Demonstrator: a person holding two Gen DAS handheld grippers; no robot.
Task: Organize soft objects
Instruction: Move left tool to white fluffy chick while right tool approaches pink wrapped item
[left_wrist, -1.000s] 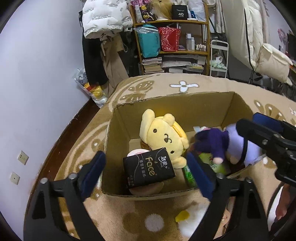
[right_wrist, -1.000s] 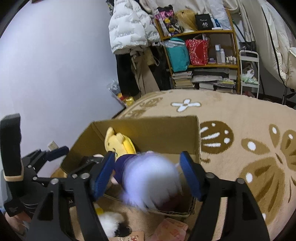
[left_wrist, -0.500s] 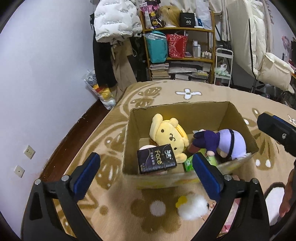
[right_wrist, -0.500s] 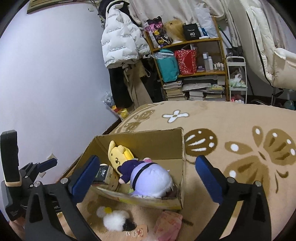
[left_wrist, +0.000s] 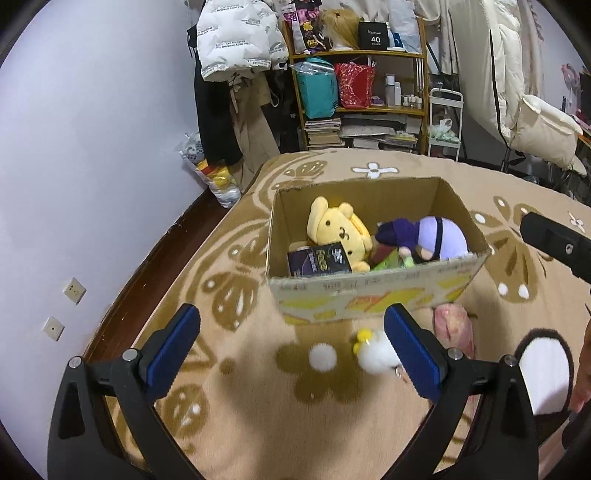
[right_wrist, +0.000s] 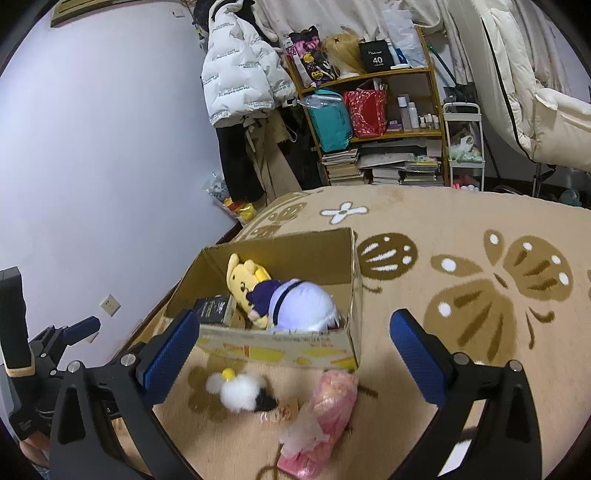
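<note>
A cardboard box (left_wrist: 373, 291) (right_wrist: 354, 280) sits on the rug. Inside lie a yellow dog plush (left_wrist: 338, 230) (right_wrist: 245, 278), a purple-and-lilac plush (left_wrist: 432, 236) (right_wrist: 299, 304) and a black tissue pack (left_wrist: 319, 260) (right_wrist: 214, 308). In front of the box, on the rug, lie a white fluffy plush with a yellow tuft (left_wrist: 373, 350) (right_wrist: 240, 391) and a pink wrapped soft item (left_wrist: 454, 325) (right_wrist: 325, 413). My left gripper (left_wrist: 291, 354) is open and empty, near the white plush. My right gripper (right_wrist: 295, 354) is open and empty, above the box's front edge.
The beige patterned rug (right_wrist: 480, 277) spreads to the right. A purple wall (left_wrist: 92, 166) with sockets stands left. A shelf (left_wrist: 362, 92) with books and bags, hanging coats and a white trolley (left_wrist: 445, 122) stand at the back.
My right gripper opened and let the purple plush drop into the box, then drew back. Both grippers have pulled away from the box, which now looks smaller.
</note>
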